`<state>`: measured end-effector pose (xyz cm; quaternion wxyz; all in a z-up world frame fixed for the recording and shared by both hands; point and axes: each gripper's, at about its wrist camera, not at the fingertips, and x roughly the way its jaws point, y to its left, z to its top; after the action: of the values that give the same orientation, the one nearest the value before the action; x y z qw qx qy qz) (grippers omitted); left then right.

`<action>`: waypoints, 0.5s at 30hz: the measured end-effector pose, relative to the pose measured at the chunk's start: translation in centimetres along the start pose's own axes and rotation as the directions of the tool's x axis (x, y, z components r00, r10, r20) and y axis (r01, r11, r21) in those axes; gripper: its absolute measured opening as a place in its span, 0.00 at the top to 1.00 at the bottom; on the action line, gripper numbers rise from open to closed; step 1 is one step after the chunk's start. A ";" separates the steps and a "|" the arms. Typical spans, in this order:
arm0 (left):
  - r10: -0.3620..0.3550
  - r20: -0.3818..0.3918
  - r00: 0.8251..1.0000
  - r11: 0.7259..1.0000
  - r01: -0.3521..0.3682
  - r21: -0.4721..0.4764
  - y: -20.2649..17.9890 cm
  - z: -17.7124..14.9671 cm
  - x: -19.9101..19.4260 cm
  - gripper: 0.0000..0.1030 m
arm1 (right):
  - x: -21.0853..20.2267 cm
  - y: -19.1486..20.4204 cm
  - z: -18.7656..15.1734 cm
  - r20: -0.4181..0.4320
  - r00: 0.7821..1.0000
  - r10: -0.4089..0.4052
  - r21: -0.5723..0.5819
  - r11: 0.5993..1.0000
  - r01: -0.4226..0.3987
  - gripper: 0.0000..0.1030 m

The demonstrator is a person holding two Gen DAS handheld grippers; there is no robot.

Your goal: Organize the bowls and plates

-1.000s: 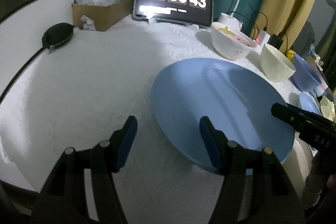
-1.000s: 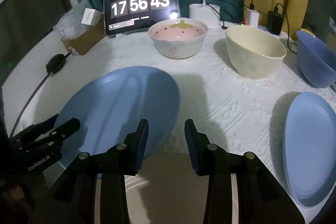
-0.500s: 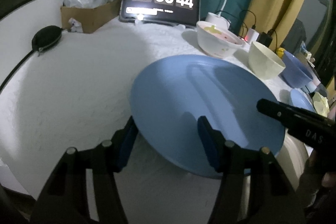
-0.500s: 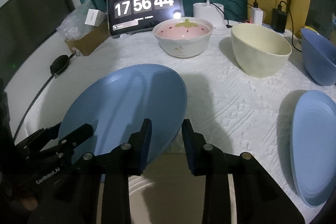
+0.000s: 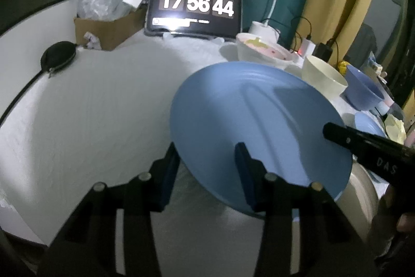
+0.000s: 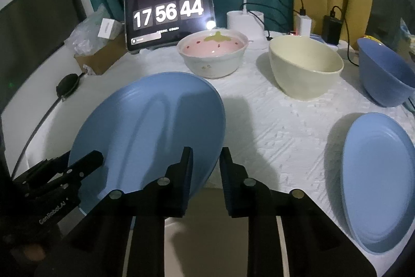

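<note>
A large blue plate point(image 5: 259, 121) point(image 6: 155, 126) lies tilted, its near right side resting over a cream plate point(image 5: 361, 195) point(image 6: 205, 227). My left gripper point(image 5: 206, 173) straddles the plate's near left rim, one pad below the edge and one above, jaws closing with a gap still showing. My right gripper point(image 6: 206, 170) straddles the near right rim, jaws also closing and not pressing. Each gripper shows in the other's view: the right gripper point(image 5: 334, 133) and the left gripper point(image 6: 88, 162). Farther back stand a strawberry bowl point(image 6: 212, 56), a cream bowl point(image 6: 306, 69) and a blue bowl point(image 6: 384, 74). A smaller blue plate point(image 6: 378, 181) lies at right.
A tablet clock point(image 6: 168, 17) stands at the back, a cardboard box point(image 5: 103, 27) with plastic bags to its left. A black pouch point(image 5: 58, 59) with a cable lies near the table's left edge. A lamp base point(image 6: 245, 22) and chargers point(image 6: 332, 27) with cables sit behind the bowls.
Both grippers' jaws have narrowed around the large blue plate's rim. The left gripper has edged in, so the plate looks closer. The clock has ticked from 43 to 44.
</note>
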<state>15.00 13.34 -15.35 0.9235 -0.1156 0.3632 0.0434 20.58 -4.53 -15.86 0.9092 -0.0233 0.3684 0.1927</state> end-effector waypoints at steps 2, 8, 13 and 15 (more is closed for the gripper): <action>-0.007 -0.001 1.000 1.000 0.007 0.002 -0.3 0.1 -0.1 0.57 | -0.3 -0.3 0.0 0.008 1.000 0.000 0.006 1.000 0.000 0.78; -0.018 -0.003 1.000 1.000 0.018 0.010 -1.1 0.3 -0.5 0.57 | -0.9 -0.9 -0.1 0.021 1.000 -0.006 0.017 1.000 0.006 0.78; -0.021 0.005 1.000 0.999 0.021 0.026 -1.9 0.5 -0.9 0.57 | -1.7 -1.5 -0.3 0.037 0.999 -0.007 0.027 1.000 0.006 0.78; -0.024 0.005 1.000 0.999 0.024 0.035 -2.3 0.5 -0.9 0.57 | -2.0 -1.8 -0.4 0.043 0.999 -0.009 0.033 0.999 0.008 0.78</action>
<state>14.99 11.25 -13.96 0.9268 -0.1038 0.3600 0.0264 19.67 -6.94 -14.97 0.9180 -0.0057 0.3518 0.1832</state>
